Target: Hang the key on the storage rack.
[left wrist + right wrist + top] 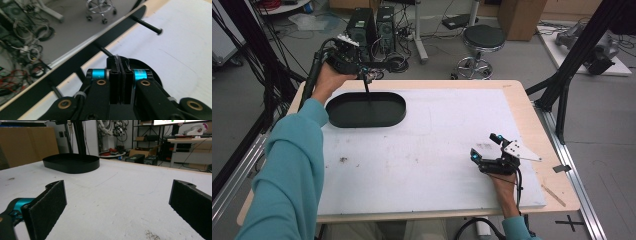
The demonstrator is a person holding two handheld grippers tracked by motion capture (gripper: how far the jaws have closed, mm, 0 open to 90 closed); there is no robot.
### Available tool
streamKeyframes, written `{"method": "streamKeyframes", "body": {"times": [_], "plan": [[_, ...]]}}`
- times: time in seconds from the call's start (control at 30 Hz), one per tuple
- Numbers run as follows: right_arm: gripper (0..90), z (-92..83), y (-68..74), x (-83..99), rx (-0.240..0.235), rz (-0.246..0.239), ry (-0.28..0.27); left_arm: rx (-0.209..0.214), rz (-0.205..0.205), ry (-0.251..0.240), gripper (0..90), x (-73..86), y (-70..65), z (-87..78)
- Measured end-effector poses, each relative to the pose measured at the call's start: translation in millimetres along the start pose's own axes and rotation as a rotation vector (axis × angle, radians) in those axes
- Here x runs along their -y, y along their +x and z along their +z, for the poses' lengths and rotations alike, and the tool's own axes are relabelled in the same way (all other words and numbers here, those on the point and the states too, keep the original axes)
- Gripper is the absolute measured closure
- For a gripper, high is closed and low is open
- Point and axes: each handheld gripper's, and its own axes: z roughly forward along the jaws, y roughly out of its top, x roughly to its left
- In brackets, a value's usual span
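From my seat, this looks like the set-down stage. The left gripper (364, 75) is held up at the far left corner of the white board (427, 150) with its jaws pressed together, and a thin black rod (367, 90) hangs from them. The rod points down into the black oval tray (362, 124), which sits directly beneath and slightly ahead of the jaws. In the left gripper view the pads meet with no gap, and a dark curve of the tray (152, 75) shows just past them. All I can make out between the pads there is a pale sliver, so I take the rod to be the thing held mainly from the high view, and I can't tell whether its lower tip touches the tray floor. The right gripper (485, 146) rests low on the board at the near right side. Its jaws are spread wide with nothing between them, and the tray (72, 166) is well off ahead of it and to its left (it is plainly not part of this step). The next move, as I judge it, belongs to the left hand alone. It should sink straight down until the rod's end is inside the tray wall, tip the rod so it lies along the tray's long axis, then part the jaws and lift clear. The risk is releasing too high, since a rod that slim could bounce or roll over the low rim.
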Motion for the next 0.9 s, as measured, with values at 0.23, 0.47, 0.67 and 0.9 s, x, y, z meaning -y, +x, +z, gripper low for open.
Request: {"method": "streamKeyframes", "body": {"times": [0.23, 0.47, 0.67, 0.9], "plan": [[0.4, -0.1, -0.2, 0.0, -0.003, 0.003, 0.002, -0.043, 0.014, -0.07, 80.0, 2.8, 7.0, -7.7], [0.5, 0.1, -0.3, 0.0, -0.002, -0.002, 0.002, -0.006, 0.052, -0.159, 37.9, 16.9, 3.6, -12.7], [0.5, 0.3, -0.1, 0.0, 0.0, -0.006, 0.001, 0.046, 0.047, -0.241, 7.7, 36.9, -8.8, -30.1], [0.4, 0.6, 0.7, 0.0, 0.005, -0.015, 0.002, 0.089, 0.078, -0.38, 1.6, 81.7, -31.4, -66.1]]}}
